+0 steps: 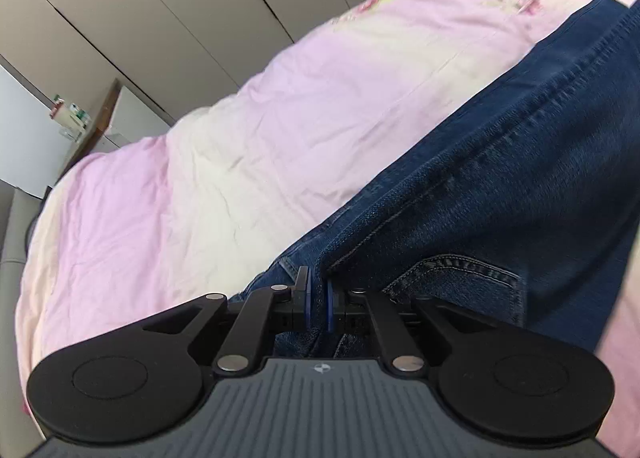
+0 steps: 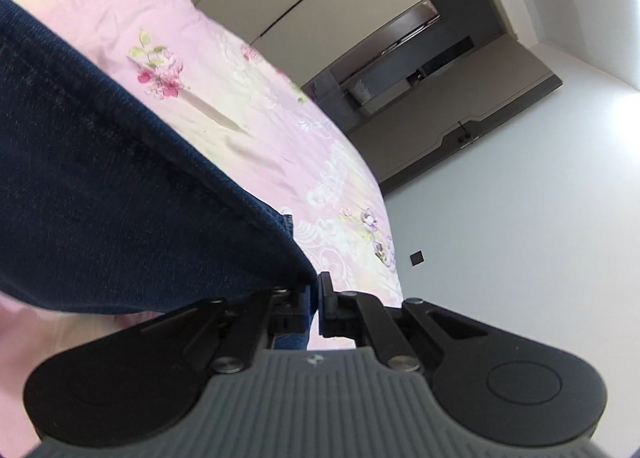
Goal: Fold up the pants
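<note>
Dark blue jeans lie on a pink and cream floral bedspread. My left gripper is shut on a fold of the jeans near the pocket and waist end, with denim pinched between its blue pads. My right gripper is shut on the corner edge of the jeans, whose hem stretches away to the upper left, lifted above the bedspread.
Beige wardrobe doors stand beyond the bed. A small shelf with bottles is at the far left. The bed edge drops toward a grey floor and a doorway.
</note>
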